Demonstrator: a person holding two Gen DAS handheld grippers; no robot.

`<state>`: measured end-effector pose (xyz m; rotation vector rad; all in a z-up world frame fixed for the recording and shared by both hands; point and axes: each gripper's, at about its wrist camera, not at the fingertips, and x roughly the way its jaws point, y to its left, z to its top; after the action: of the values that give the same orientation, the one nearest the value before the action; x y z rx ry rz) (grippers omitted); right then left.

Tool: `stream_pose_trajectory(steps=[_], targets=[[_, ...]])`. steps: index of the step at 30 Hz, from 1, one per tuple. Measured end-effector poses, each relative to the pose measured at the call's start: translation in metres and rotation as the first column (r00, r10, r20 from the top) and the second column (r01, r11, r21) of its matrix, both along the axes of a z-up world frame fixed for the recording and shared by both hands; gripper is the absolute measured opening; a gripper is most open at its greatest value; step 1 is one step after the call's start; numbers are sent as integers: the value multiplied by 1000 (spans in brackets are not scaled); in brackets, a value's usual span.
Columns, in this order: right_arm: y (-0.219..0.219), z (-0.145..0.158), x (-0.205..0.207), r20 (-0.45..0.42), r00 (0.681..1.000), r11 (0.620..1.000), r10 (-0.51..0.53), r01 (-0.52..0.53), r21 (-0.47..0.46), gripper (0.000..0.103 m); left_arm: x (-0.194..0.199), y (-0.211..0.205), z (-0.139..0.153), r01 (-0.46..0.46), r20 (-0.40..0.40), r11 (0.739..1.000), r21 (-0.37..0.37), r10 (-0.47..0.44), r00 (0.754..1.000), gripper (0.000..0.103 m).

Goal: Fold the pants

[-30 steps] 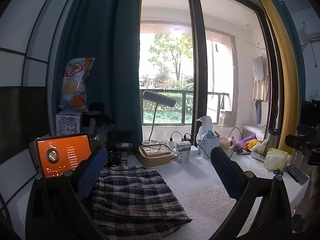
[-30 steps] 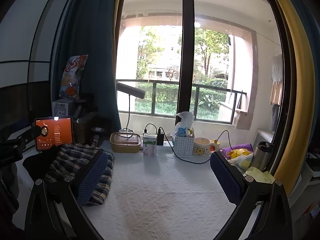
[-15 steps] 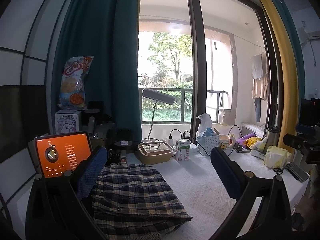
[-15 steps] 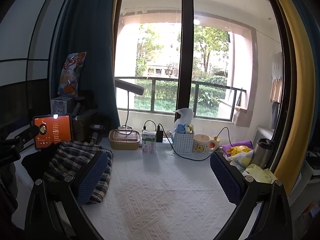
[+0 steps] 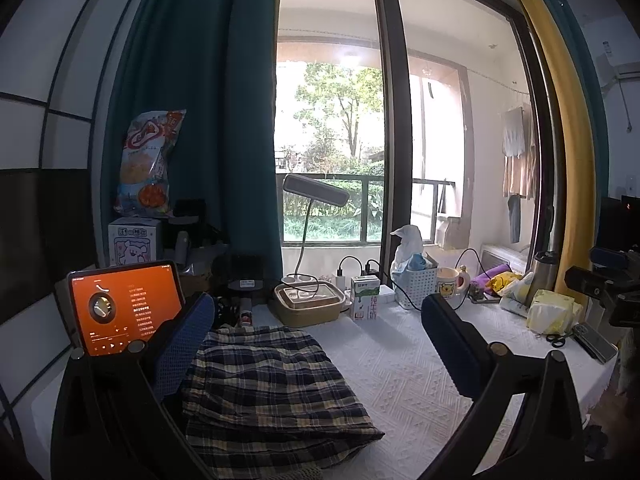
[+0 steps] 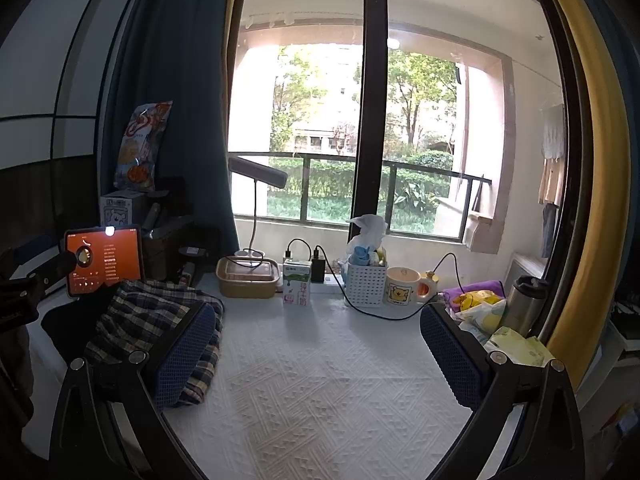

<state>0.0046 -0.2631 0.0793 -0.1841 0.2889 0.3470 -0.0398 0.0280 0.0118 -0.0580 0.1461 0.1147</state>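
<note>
Dark plaid pants [image 5: 272,392] lie folded in a flat stack on the white textured tablecloth [image 5: 404,364], at the table's left side. My left gripper [image 5: 316,332] hangs open above and in front of the stack, its left pad [image 5: 184,344] over the pants' left edge, nothing held. In the right wrist view the same pants [image 6: 152,320] lie at the left, partly behind the left pad [image 6: 184,356]. My right gripper [image 6: 316,344] stands open over bare tablecloth [image 6: 320,380], holding nothing.
Along the window edge stand an orange-screen tablet [image 5: 120,306], a lidded tan box [image 5: 310,304], a desk lamp [image 5: 316,196], a milk carton [image 5: 366,296], a white basket [image 6: 366,284], a mug [image 6: 402,286] and a steel tumbler [image 6: 522,300]. Cables trail across the cloth.
Both views have drifted slightly, the right one pulling back and up a little. The pants lie as before and both grippers stay open.
</note>
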Motion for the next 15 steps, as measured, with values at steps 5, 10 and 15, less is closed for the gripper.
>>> stream_pose_trajectory(steps=[5,10,15], targets=[[0,-2,0,-4,1000,1000,-5,5,-6,103,0,-1,0,8,1,1000,0,-8,1000,102],[0,-3,0,-7,1000,1000,-5,5,-8,103,0,-5,0,16,3,1000,8,-16,1000,102],[0,-3,0,-5,1000,1000,-7,7,-9,103,0,-5,1,16,-2,1000,7,-16,1000,102]])
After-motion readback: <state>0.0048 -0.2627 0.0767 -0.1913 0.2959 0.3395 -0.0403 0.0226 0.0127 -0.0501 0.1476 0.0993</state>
